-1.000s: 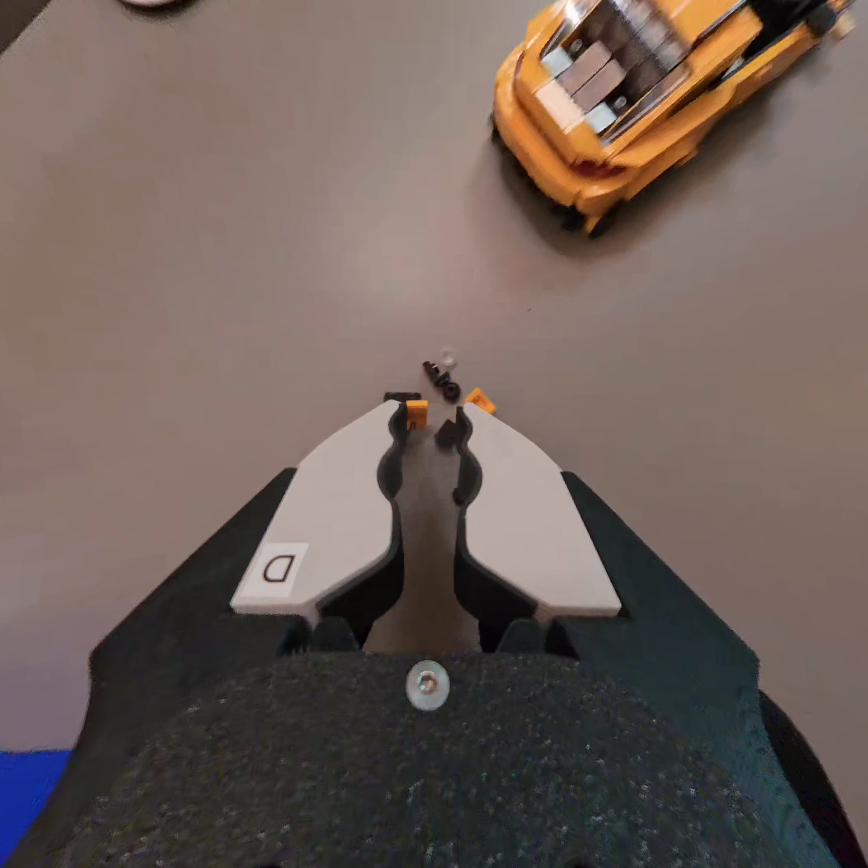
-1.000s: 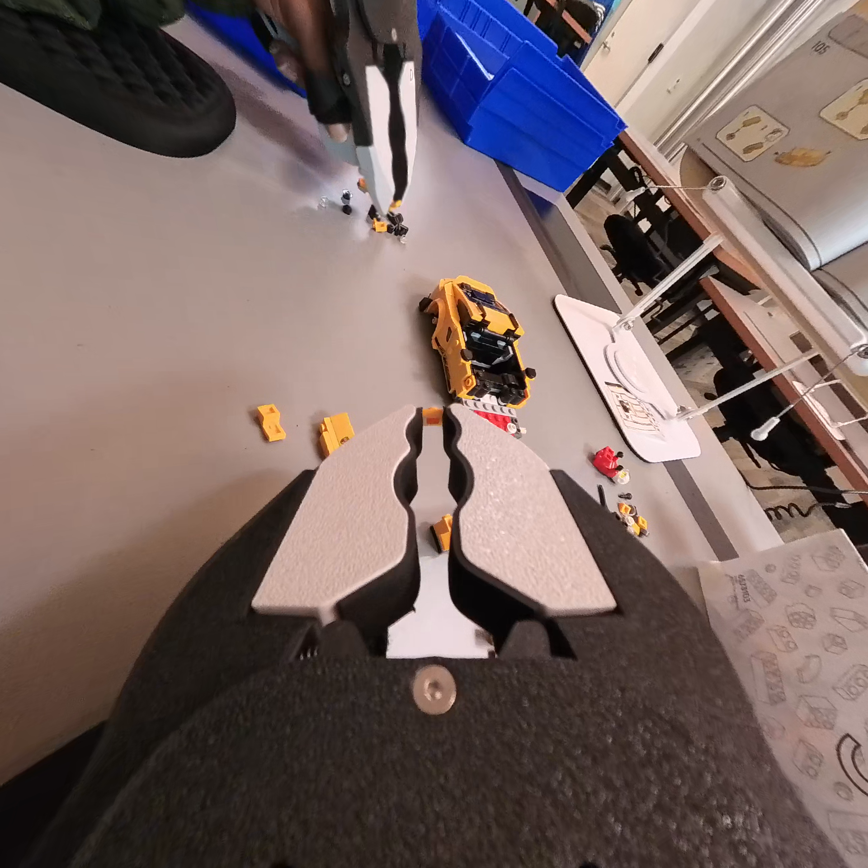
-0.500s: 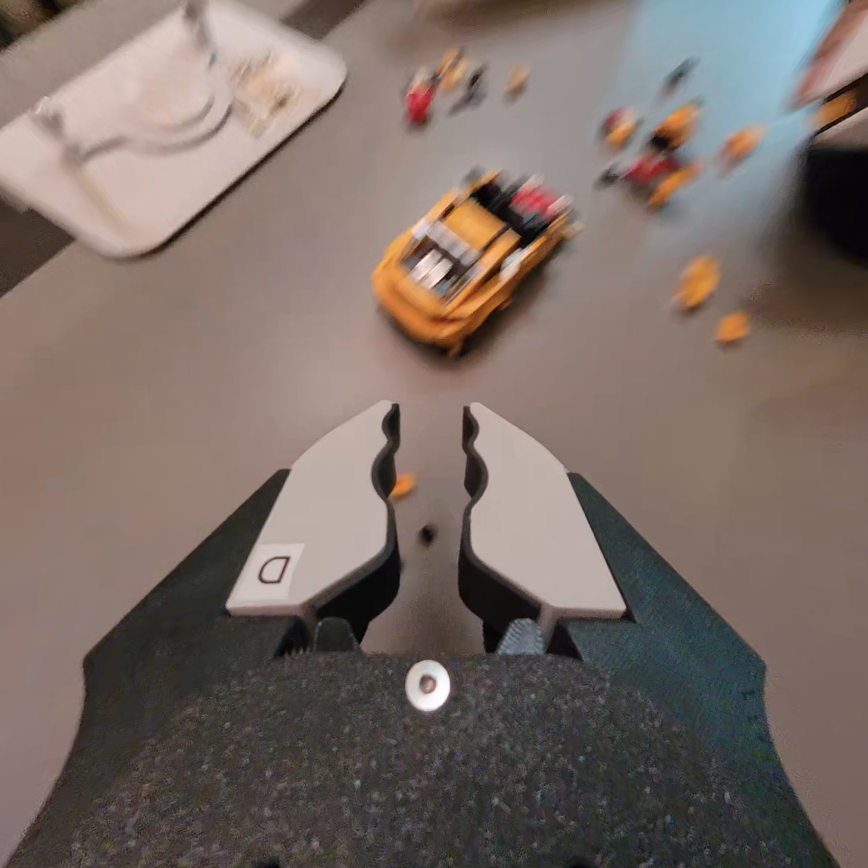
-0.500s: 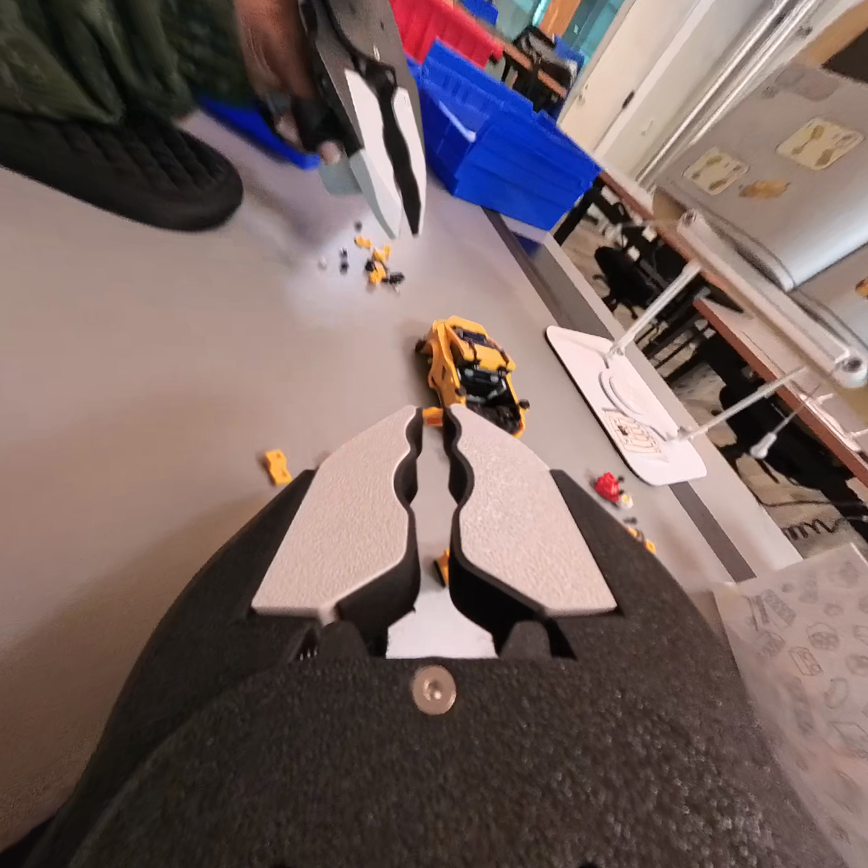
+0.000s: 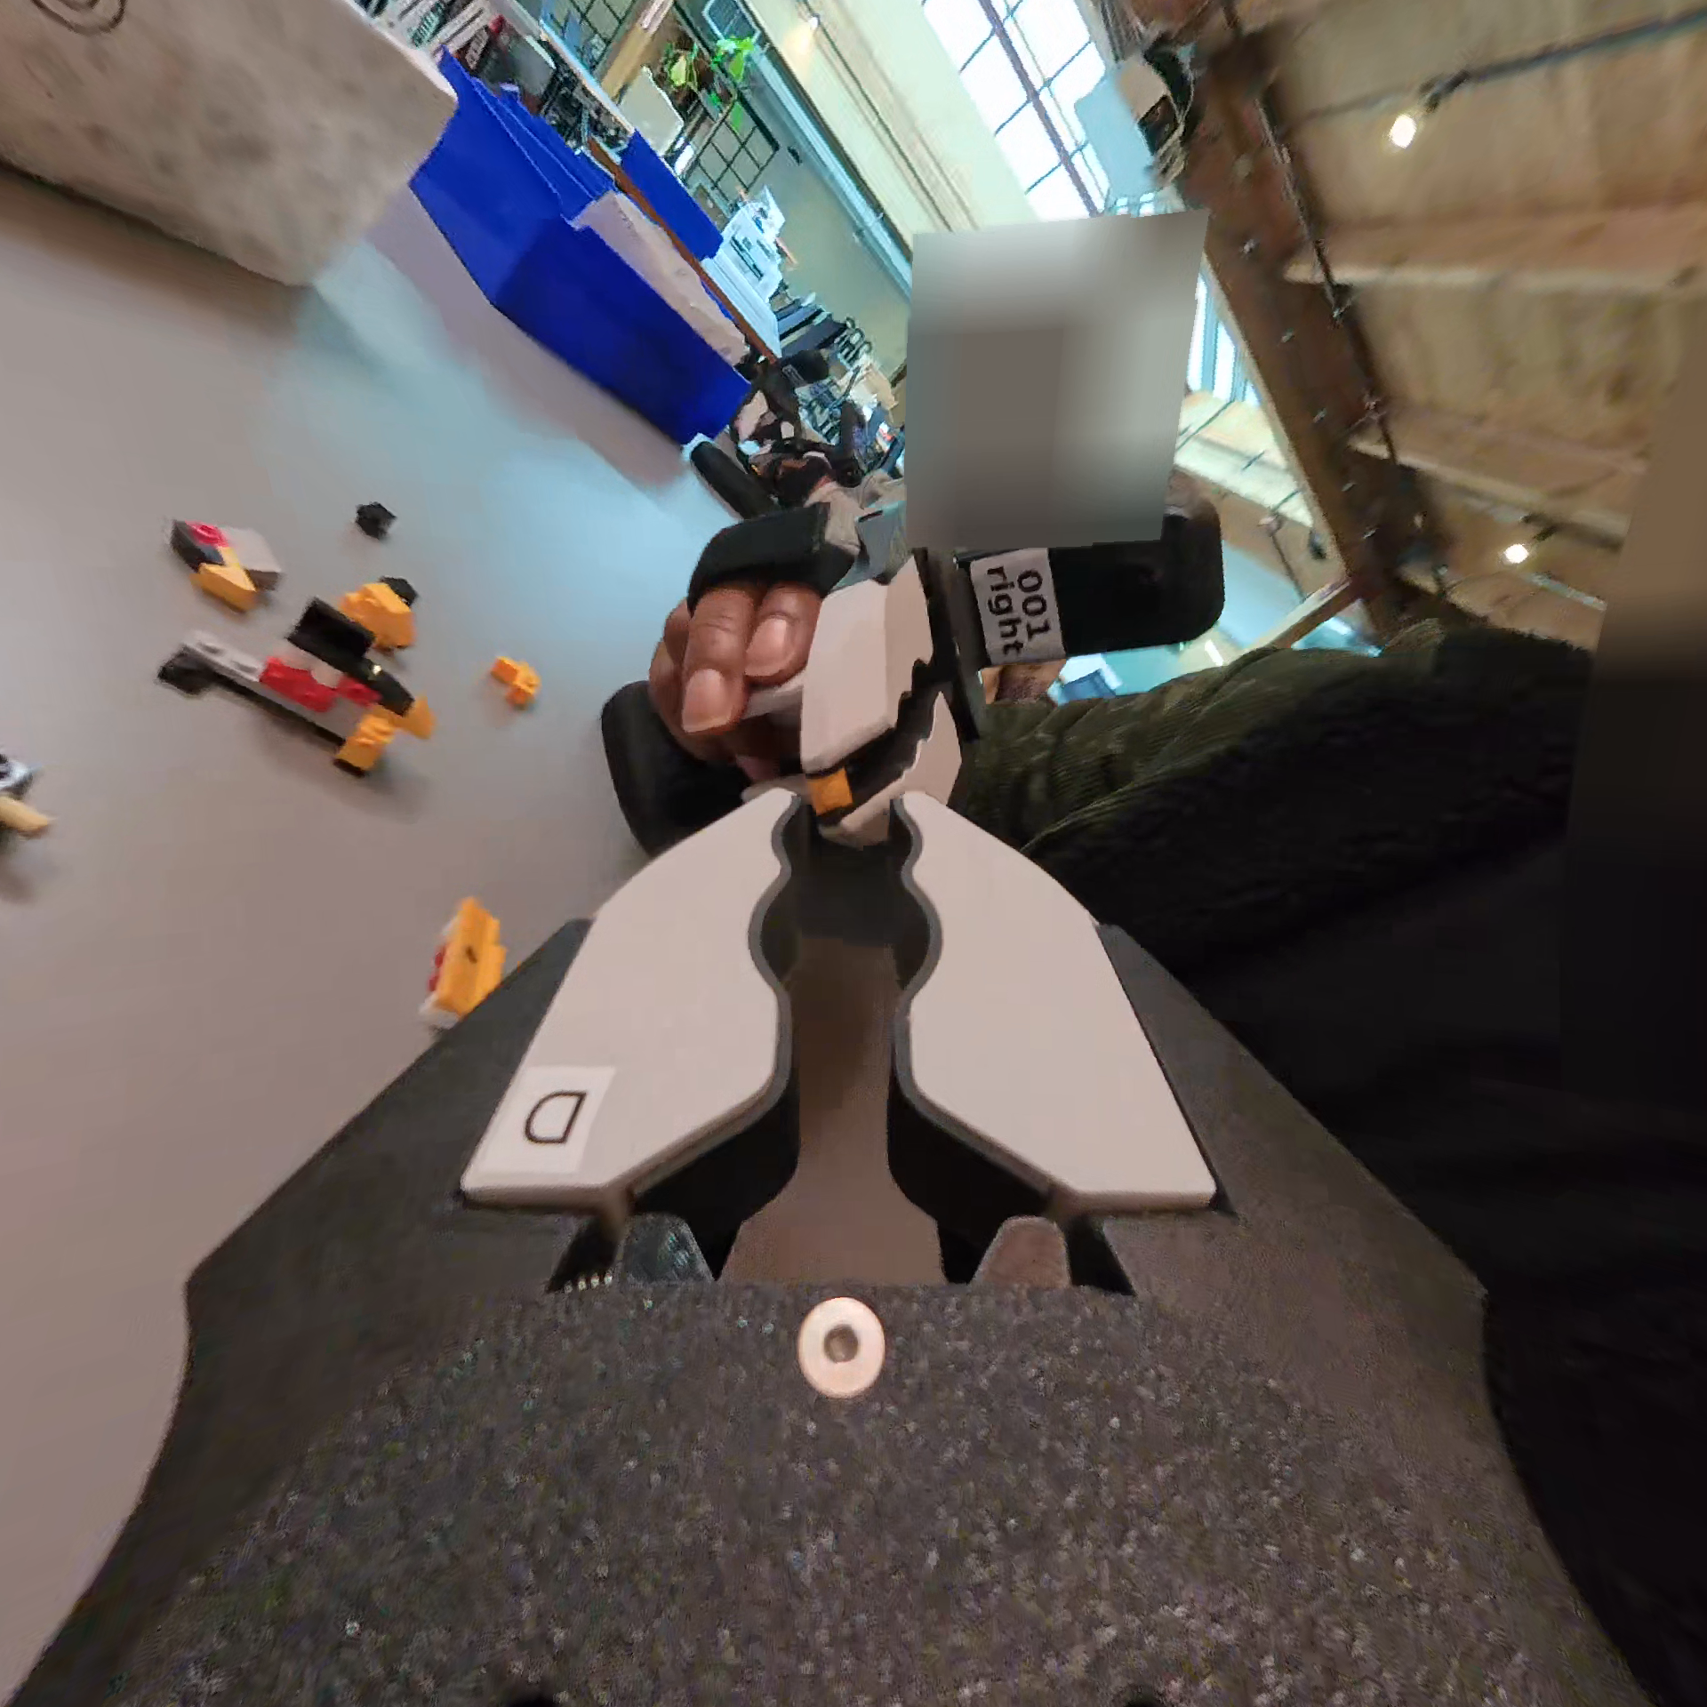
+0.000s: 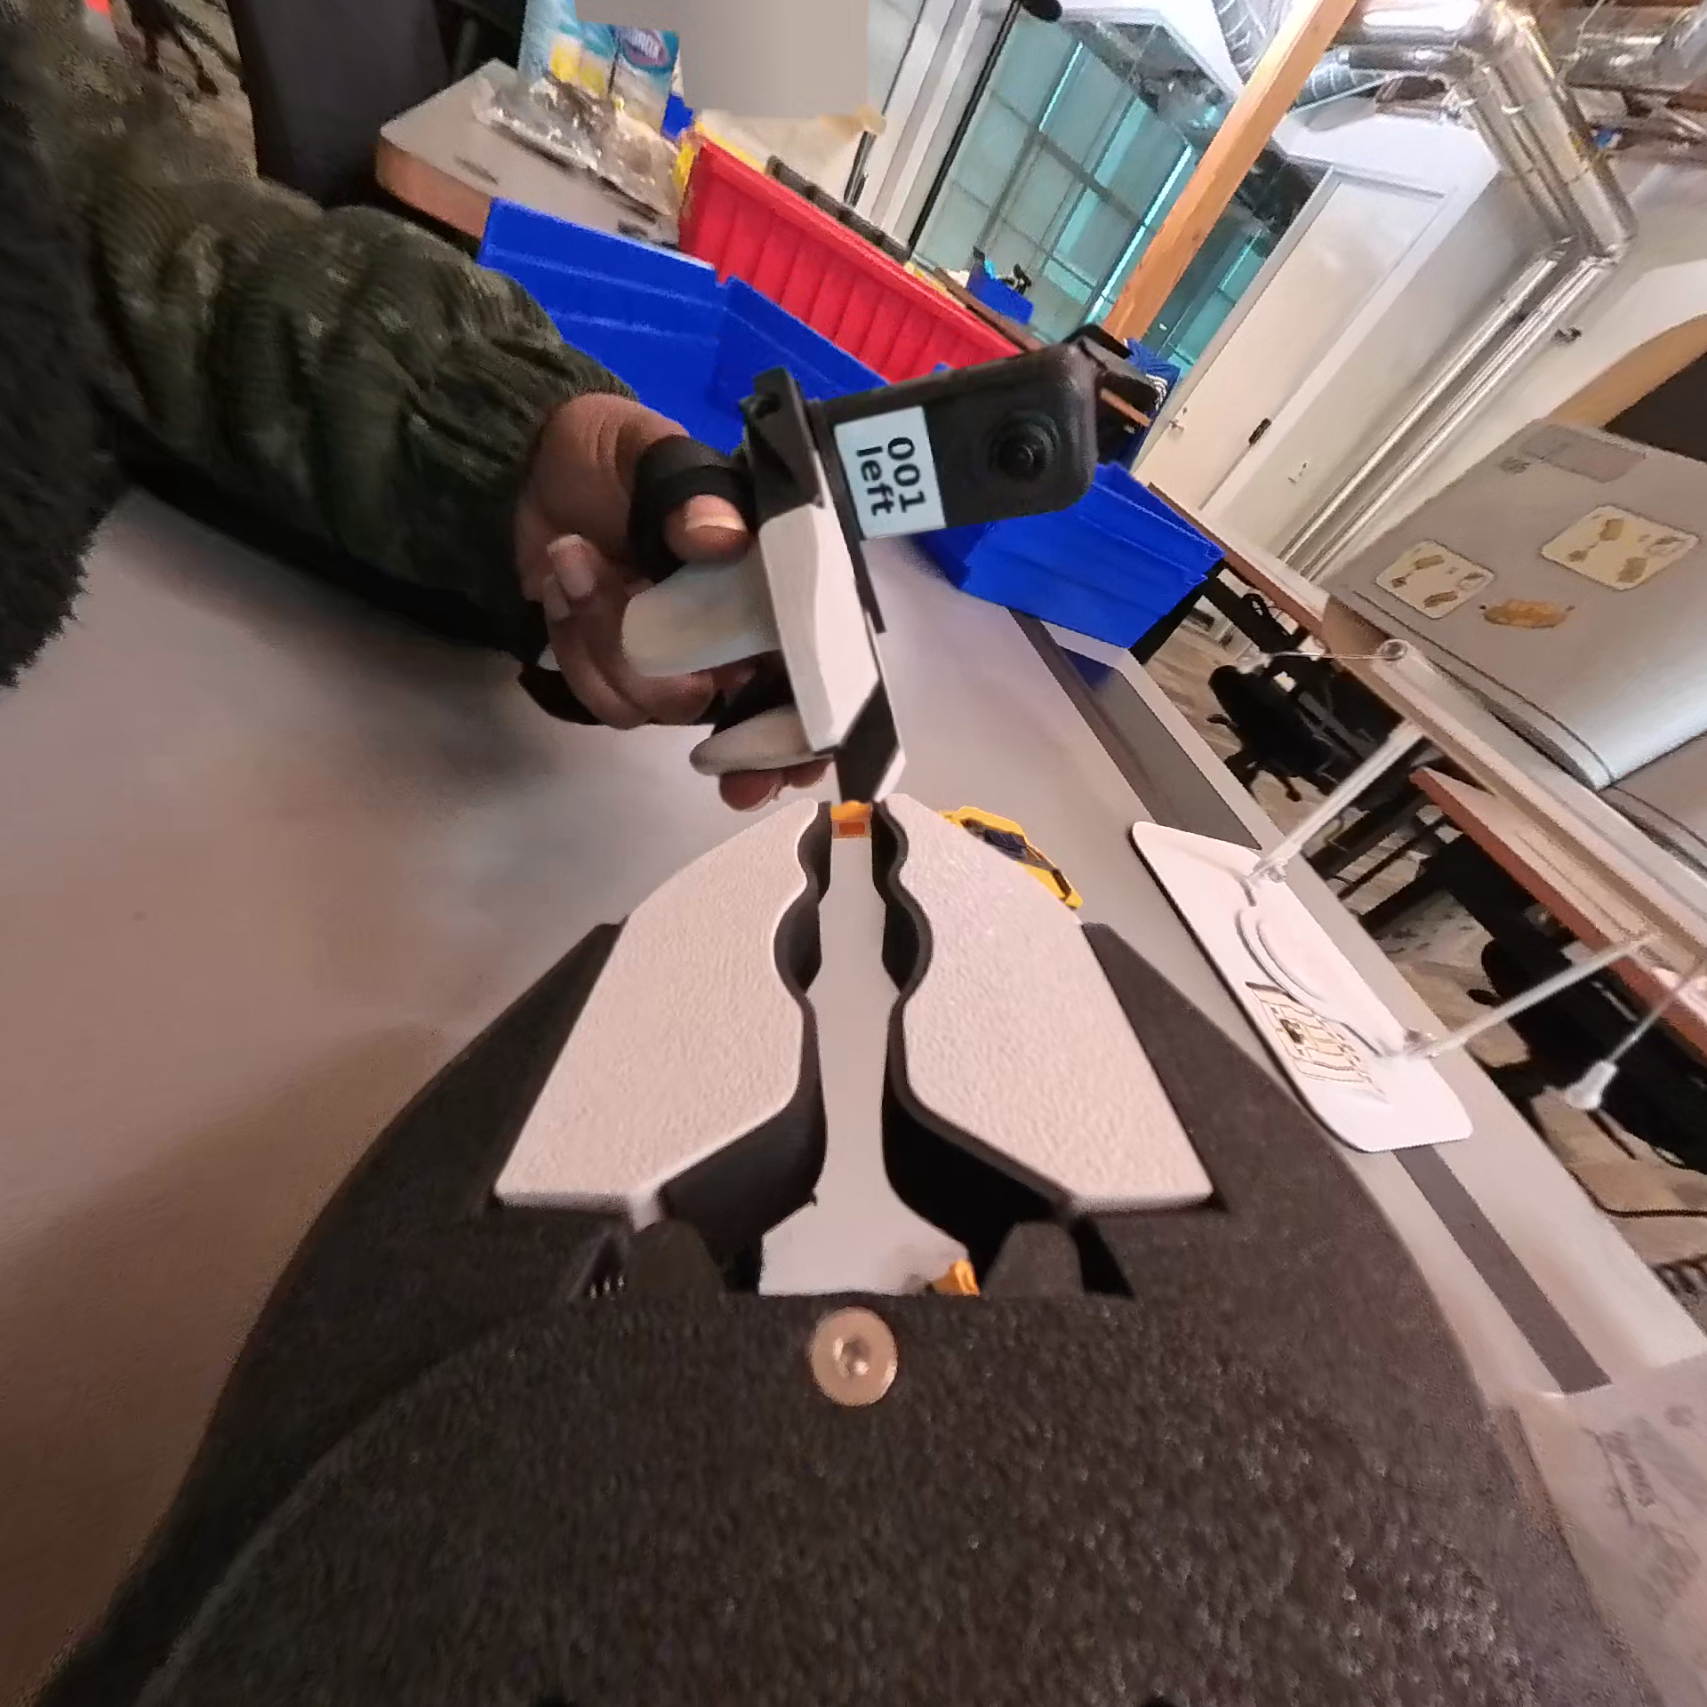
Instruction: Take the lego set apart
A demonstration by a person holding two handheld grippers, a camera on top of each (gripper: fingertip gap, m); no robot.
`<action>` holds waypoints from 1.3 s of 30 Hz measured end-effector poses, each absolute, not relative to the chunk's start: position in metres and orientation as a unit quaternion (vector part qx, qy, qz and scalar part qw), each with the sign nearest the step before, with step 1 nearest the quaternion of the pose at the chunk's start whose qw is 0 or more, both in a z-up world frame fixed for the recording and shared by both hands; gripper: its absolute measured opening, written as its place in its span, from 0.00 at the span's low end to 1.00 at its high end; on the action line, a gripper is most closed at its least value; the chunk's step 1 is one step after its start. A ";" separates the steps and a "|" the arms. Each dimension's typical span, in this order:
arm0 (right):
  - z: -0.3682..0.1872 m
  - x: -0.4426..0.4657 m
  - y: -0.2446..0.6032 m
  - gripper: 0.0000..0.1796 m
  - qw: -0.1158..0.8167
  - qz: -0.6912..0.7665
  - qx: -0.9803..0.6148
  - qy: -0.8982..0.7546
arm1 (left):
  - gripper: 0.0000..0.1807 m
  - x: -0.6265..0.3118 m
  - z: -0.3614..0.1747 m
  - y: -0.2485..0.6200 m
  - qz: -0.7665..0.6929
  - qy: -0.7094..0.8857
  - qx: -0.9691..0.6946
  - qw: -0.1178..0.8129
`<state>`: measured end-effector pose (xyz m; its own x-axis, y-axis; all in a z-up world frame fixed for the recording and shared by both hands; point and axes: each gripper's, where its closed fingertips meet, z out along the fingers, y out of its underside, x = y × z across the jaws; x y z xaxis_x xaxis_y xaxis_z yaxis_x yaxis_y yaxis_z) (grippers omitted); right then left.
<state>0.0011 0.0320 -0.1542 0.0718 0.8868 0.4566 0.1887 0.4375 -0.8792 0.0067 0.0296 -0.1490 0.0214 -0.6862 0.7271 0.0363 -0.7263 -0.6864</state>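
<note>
On the grey table [image 6: 231,831], blue bins [image 6: 647,305] stand at the far edge, a red bin [image 6: 813,268] behind them, and a white tray [image 6: 1293,998] lies right of them.

Each gripper, the left gripper [image 5: 842,813] and the right gripper [image 6: 852,813], has two pale grey fingers with wavy black inner edges, set in a speckled black foam-like body with a silver screw [image 5: 841,1344] behind them. A white sticker with a black letter [image 5: 551,1119] sits at the base of the left gripper's left finger. The person wears a dark green ribbed knit sleeve [image 6: 277,369] and a black finger strap [image 6: 679,490], and a black camera with a white label [image 6: 1007,443] tops the left gripper.
</note>
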 end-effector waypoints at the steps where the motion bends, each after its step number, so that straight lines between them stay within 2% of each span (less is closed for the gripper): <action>1: -0.157 0.000 0.031 0.04 0.586 0.288 -0.435 -0.620 | 0.09 0.008 -0.150 0.030 -0.660 0.239 -0.660 0.270; 14: -0.167 0.000 0.035 0.04 0.588 0.232 -0.433 -0.642 | 0.04 0.003 -0.165 0.035 -0.610 0.251 -0.702 0.267; 19: -0.167 0.012 0.050 0.05 0.575 0.248 -0.473 -0.620 | 0.04 -0.072 -0.166 0.051 -0.385 0.314 -0.792 0.356; 22: -0.170 0.015 0.058 0.05 0.571 0.242 -0.489 -0.614 | 0.04 -0.159 -0.157 0.053 -0.220 0.267 -0.850 0.398; 25: -0.176 0.015 0.061 0.05 0.560 0.237 -0.499 -0.617 | 0.04 -0.266 -0.146 0.040 -0.058 0.178 -0.897 0.401; 28: -0.182 0.013 0.060 0.05 0.552 0.229 -0.501 -0.626 | 0.04 -0.350 -0.157 0.020 0.019 0.095 -0.933 0.348; 33: -0.184 0.012 0.061 0.04 0.548 0.223 -0.507 -0.627 | 0.05 -0.396 -0.209 0.013 -0.009 0.052 -0.963 0.265; 34: -0.184 0.012 0.061 0.04 0.547 0.221 -0.509 -0.627 | 0.08 -0.396 -0.217 0.014 -0.022 0.050 -0.965 0.255; 39: -0.188 0.013 0.065 0.04 0.541 0.218 -0.518 -0.625 | 0.14 -0.397 -0.226 0.020 -0.046 0.038 -0.961 0.271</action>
